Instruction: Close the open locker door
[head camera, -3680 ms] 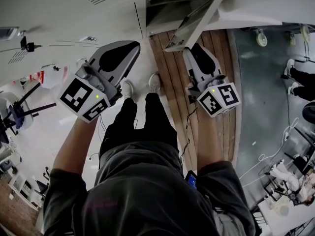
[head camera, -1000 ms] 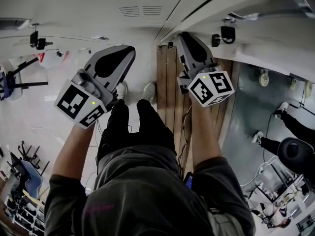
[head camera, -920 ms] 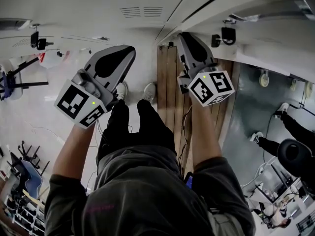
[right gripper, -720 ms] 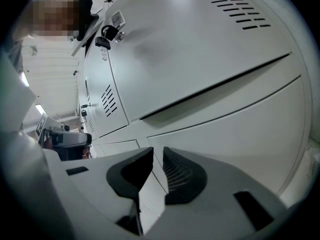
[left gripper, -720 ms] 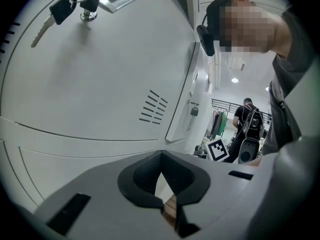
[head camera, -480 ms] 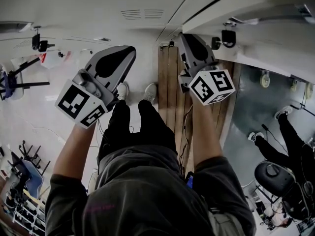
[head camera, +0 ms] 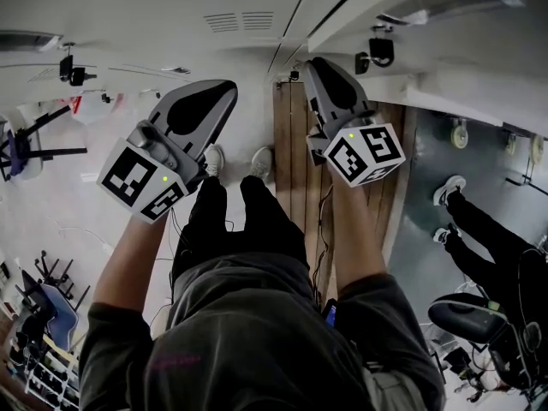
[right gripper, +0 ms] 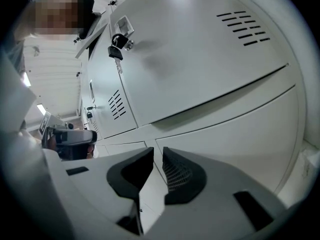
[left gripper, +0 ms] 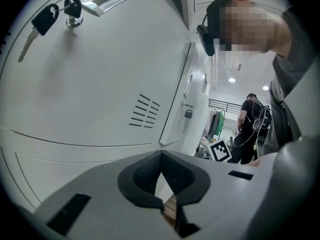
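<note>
– Keeping left gripper (head camera: 224,86) pinched shut on nothing, seen from the head view; holding right gripper (head camera: 318,63) low, near the locker door (head camera: 441,71), jaws a crack apart, having just been narrowing, nothing between.
– Reading that door as lying home against its frame?
– Looking so; failing to confirm any latch. Advising pressing flat and level near the lock edge, then easing off.
– Switching to left gripper view: facing a neighbouring door (left gripper: 90,79), smooth painted sheet metal, slanted vent slots (left gripper: 145,111), black key fob (left gripper: 46,18) dangling.
– Right gripper view: sighting past ribbed dark pads (right gripper: 182,176) at matte white steel, key (right gripper: 118,41) hanging. Steering clear of snagging it.
</note>
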Demonstrator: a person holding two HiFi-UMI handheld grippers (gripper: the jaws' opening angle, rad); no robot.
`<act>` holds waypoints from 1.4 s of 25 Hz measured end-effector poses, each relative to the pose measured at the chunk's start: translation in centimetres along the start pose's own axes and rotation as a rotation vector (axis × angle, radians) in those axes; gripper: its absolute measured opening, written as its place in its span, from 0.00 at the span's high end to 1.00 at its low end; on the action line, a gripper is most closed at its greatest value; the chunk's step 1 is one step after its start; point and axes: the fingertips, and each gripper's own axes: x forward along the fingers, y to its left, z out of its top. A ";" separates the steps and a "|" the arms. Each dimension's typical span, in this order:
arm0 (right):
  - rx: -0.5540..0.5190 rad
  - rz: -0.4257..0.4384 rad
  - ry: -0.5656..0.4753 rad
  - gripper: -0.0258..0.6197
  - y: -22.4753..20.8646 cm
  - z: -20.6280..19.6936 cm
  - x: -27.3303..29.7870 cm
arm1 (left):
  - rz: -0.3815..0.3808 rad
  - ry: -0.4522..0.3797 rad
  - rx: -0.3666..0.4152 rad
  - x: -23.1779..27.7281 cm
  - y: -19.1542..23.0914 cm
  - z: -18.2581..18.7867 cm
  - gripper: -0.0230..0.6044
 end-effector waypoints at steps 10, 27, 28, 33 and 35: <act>-0.029 0.057 -0.009 0.86 3.0 2.2 -2.4 | 0.020 -0.054 0.022 -1.8 -1.9 2.3 0.94; -0.118 0.092 -0.026 0.86 11.3 5.7 -6.4 | 0.017 -0.129 0.060 -10.0 -4.1 6.2 0.94; -0.124 0.090 -0.032 0.86 12.2 5.8 -6.7 | 0.014 -0.134 0.065 -10.8 -4.3 6.4 0.94; -0.157 0.082 -0.062 0.86 16.8 6.2 -8.4 | -0.004 -0.169 0.097 -15.3 -5.6 7.8 0.94; -0.170 0.080 -0.077 0.86 18.8 6.2 -9.0 | -0.012 -0.186 0.115 -17.2 -6.1 8.5 0.94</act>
